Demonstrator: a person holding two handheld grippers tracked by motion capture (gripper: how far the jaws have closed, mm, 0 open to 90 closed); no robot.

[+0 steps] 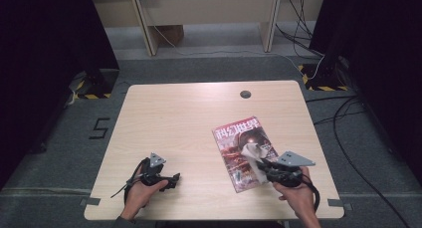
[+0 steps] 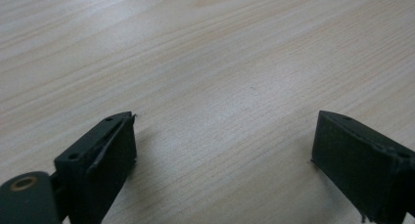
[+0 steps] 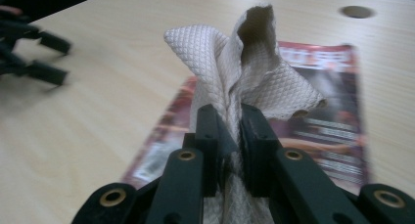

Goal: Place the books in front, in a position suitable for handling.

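A red-covered magazine [image 1: 244, 151] lies flat on the right half of the wooden table [image 1: 199, 113]. My right gripper [image 1: 263, 169] hovers over its near end, shut on a white quilted paper towel [image 1: 254, 156]. In the right gripper view the towel [image 3: 244, 72] sticks up crumpled from between the two black jaws of that gripper [image 3: 234, 136], with the magazine [image 3: 333, 121] beneath. My left gripper [image 1: 174, 180] rests low near the table's front left. In the left gripper view it [image 2: 222, 136] stands open over bare wood with nothing between its jaws.
A round cable hole [image 1: 245, 94] sits near the table's far edge. Dark panels flank the table on both sides. Cables [image 1: 348, 133] run across the grey floor at right, and wooden furniture legs [image 1: 147, 24] stand beyond the table.
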